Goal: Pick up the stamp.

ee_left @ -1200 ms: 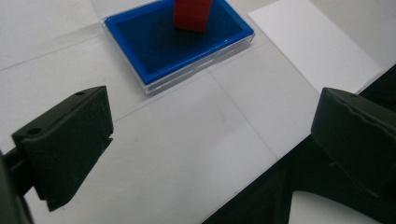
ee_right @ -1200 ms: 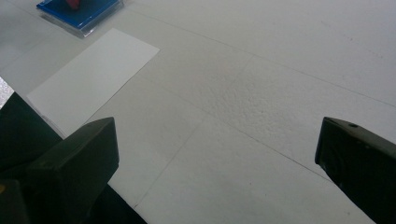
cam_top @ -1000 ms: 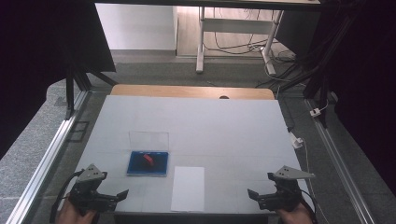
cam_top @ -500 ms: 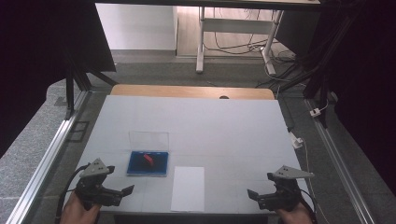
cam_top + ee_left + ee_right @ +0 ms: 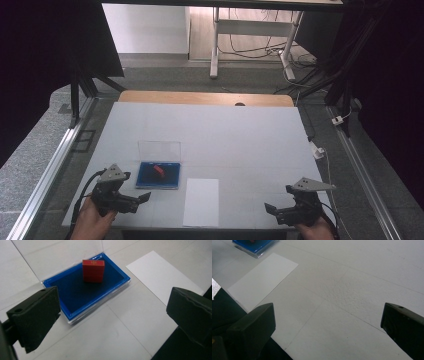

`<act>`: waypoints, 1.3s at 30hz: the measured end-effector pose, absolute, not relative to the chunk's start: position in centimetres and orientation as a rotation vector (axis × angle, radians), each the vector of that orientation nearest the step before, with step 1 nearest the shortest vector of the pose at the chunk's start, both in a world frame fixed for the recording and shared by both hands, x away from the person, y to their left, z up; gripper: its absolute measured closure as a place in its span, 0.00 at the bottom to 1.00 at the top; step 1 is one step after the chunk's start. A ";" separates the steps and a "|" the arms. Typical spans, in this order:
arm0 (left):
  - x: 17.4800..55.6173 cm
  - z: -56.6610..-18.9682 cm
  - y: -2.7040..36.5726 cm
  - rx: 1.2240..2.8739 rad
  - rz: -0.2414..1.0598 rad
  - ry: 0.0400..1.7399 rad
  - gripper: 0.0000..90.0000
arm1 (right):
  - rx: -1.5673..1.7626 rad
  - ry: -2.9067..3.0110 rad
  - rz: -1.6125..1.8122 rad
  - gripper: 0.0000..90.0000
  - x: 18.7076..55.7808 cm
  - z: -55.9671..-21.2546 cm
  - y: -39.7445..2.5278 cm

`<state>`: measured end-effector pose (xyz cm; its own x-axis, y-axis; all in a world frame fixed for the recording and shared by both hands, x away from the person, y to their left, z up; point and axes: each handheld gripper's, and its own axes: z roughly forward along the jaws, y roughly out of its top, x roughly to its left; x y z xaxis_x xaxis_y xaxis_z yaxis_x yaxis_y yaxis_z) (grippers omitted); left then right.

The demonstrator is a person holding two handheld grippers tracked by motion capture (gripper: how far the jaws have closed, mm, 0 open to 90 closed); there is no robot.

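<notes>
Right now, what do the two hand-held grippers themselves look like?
Both are black. The left hand-held gripper and right hand-held gripper each carry a grey three-cornered plate on top, and a dark cable trails back from each toward the person. In the gripper views the jaws are blocky and matte black, with a small hole near the upper edge.

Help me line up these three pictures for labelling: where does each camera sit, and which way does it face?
High view: above the person's side, looking forward and down on the table; both hands hold the left tool and right tool.
Left gripper view: rides the left tool, looking between its open jaws at the red block in the blue case.
Right gripper view: rides the right tool, jaws open, facing bare table.
Shared: all three show the white paper and the case.
</notes>
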<state>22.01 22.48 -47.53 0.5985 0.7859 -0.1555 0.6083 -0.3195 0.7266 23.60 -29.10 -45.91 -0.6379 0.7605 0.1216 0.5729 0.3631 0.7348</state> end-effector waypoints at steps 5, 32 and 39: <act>23.0 -47.7 22.1 2.065 0.314 1.107 0.00 | 1.190 2.388 1.136 0.00 23.6 -45.9 -29.1; 30.0 -49.5 18.5 2.224 0.319 1.074 0.00 | 1.194 2.410 1.120 0.00 23.8 -46.0 -29.0; 30.3 -49.8 18.2 2.275 0.355 1.081 0.15 | 1.193 2.414 1.115 0.00 23.8 -46.0 -28.9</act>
<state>30.32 18.22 -49.82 0.6346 0.7727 -0.0110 0.6155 -0.4969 0.6118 23.76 -28.92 -46.03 -0.6437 0.7554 0.1228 0.5831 0.3802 0.7179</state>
